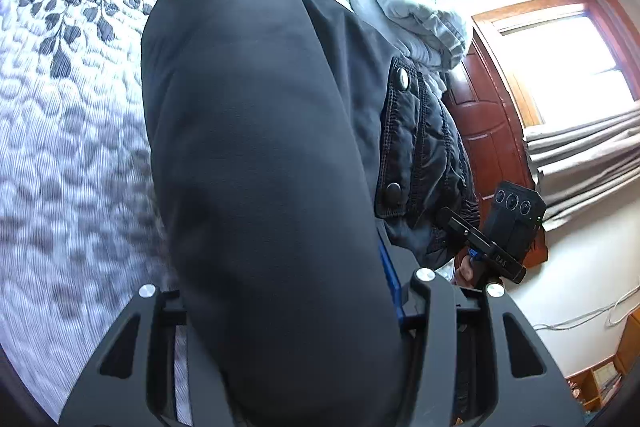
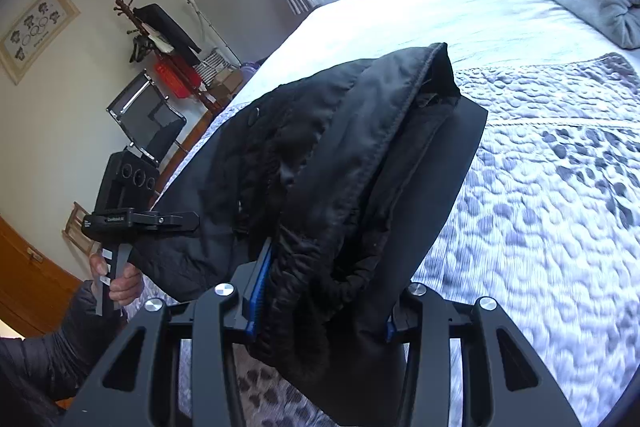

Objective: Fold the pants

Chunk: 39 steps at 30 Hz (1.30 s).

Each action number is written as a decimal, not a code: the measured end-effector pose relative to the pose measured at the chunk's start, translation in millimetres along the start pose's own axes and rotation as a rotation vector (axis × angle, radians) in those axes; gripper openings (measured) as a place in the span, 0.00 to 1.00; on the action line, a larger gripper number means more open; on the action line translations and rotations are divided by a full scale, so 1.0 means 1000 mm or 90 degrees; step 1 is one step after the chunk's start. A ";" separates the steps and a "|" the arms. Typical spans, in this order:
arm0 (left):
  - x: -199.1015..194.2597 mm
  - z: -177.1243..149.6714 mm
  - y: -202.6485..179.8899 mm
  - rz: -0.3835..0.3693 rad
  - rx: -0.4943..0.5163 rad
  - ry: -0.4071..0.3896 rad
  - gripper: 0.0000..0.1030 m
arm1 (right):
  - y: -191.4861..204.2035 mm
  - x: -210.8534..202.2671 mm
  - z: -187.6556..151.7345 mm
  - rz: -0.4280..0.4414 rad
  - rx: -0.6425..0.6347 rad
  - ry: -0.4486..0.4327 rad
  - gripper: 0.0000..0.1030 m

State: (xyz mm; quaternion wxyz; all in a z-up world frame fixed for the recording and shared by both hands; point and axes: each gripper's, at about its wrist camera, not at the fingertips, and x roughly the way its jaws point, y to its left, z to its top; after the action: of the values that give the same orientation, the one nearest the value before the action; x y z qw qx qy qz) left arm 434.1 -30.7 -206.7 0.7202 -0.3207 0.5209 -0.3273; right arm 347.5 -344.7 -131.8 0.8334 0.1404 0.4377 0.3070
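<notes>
The pants hang in the air above the bed, bunched at the waistband and held by both grippers. The right gripper pinches the thick waist part between its fingers. The left gripper also has the dark cloth between its fingers. I judge the step is lifting and carrying the pants to lay them flat. Next, both grippers should lower and stretch the cloth on the bed.
</notes>
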 end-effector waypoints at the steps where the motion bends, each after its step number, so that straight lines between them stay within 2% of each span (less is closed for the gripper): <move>1: 0.003 0.004 0.003 0.000 -0.005 0.000 0.46 | -0.006 0.007 0.003 0.001 0.005 0.005 0.42; 7: 0.025 0.016 0.041 0.015 -0.037 0.018 0.46 | -0.045 0.051 0.006 0.012 0.062 0.047 0.42; 10: 0.027 0.013 0.051 0.007 -0.035 0.016 0.48 | -0.064 0.057 0.002 0.032 0.101 0.048 0.44; 14: 0.030 0.002 0.056 0.008 -0.032 0.017 0.67 | -0.083 0.061 -0.009 0.038 0.145 0.050 0.54; 17: 0.033 -0.005 0.063 0.030 -0.024 0.016 0.72 | -0.092 0.061 -0.020 0.042 0.163 0.044 0.66; 18: 0.035 -0.006 0.063 0.037 -0.022 0.016 0.77 | -0.097 0.060 -0.026 0.040 0.171 0.042 0.72; 22: 0.031 -0.013 0.068 0.050 -0.022 -0.006 0.85 | -0.113 0.052 -0.045 0.057 0.202 0.023 0.76; 26: 0.014 -0.028 0.067 0.085 -0.019 -0.047 0.91 | -0.122 0.031 -0.071 0.074 0.236 -0.004 0.77; 30: -0.011 -0.050 0.063 0.141 -0.020 -0.099 0.95 | -0.118 0.008 -0.092 0.046 0.244 -0.019 0.80; 35: -0.039 -0.075 0.040 0.223 -0.008 -0.149 0.97 | -0.087 -0.019 -0.111 -0.052 0.214 -0.044 0.81; 39: -0.046 -0.096 0.015 0.305 0.021 -0.129 0.97 | -0.046 -0.035 -0.124 -0.142 0.197 -0.066 0.85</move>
State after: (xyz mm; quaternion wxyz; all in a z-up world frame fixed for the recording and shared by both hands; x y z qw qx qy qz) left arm 332.7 3.4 -218.3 0.8308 -0.2075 0.5018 -0.1220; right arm 249.3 -406.7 -204.0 0.8520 0.2328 0.4492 0.1341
